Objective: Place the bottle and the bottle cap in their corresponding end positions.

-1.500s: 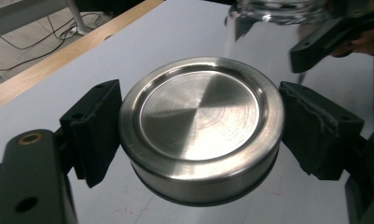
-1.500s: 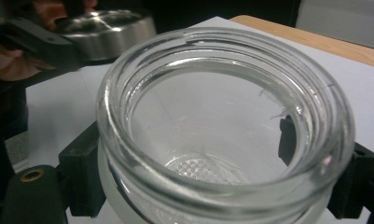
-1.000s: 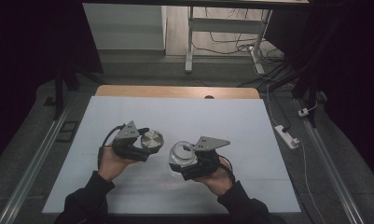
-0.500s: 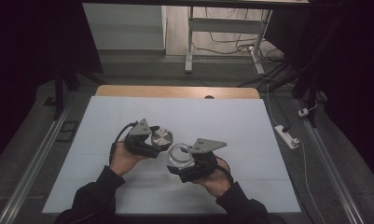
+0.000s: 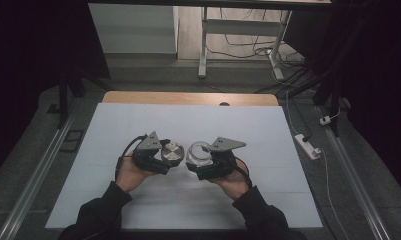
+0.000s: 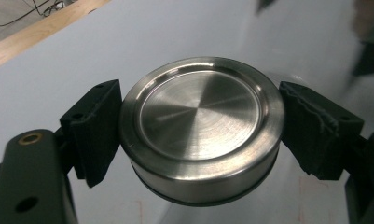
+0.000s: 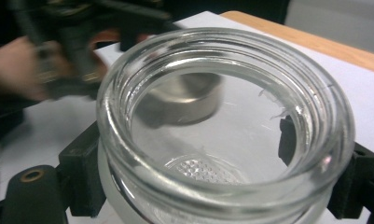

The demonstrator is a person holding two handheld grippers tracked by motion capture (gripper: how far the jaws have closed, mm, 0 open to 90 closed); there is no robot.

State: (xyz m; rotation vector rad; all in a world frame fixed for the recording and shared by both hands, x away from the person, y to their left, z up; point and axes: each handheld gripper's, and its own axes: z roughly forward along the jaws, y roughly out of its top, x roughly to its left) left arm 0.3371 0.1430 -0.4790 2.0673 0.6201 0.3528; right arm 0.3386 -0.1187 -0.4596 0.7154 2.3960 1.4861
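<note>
A: Entry, left side. My left gripper (image 5: 164, 156) is clamped on the metal lid (image 6: 201, 126). In the left gripper view both black pads press the lid's rim from opposite sides, flat brushed top facing the camera. The lid is held clear of the white table sheet (image 5: 138, 125).

B: And the other hand?

A: My right gripper (image 5: 204, 160) is closed on the glass jar (image 7: 222, 126). In the right gripper view the jaws grip the jar just below its threaded mouth, one pad on each side. The jar is clear, open at the top, with a dimpled base visible through the glass.

B: Where do the two pieces sit relative to each other?

A: From the high view, near the middle of the sheet, towards my edge of the table. Lid (image 5: 172, 151) to the left, jar (image 5: 199, 152) to the right, just beside each other with a narrow gap between them. I cannot tell from that view whether they touch; the right gripper view shows the lid (image 7: 184, 105) behind the jar's far rim, seen partly through the glass, and blurred.

B: Orientation?

A: Jar mouth is tilted towards the lid and upward. Lid top faces up and slightly away from the jar. My left hand (image 5: 133, 172) and right hand (image 5: 233, 175) hold the gripper bodies from below.
</note>
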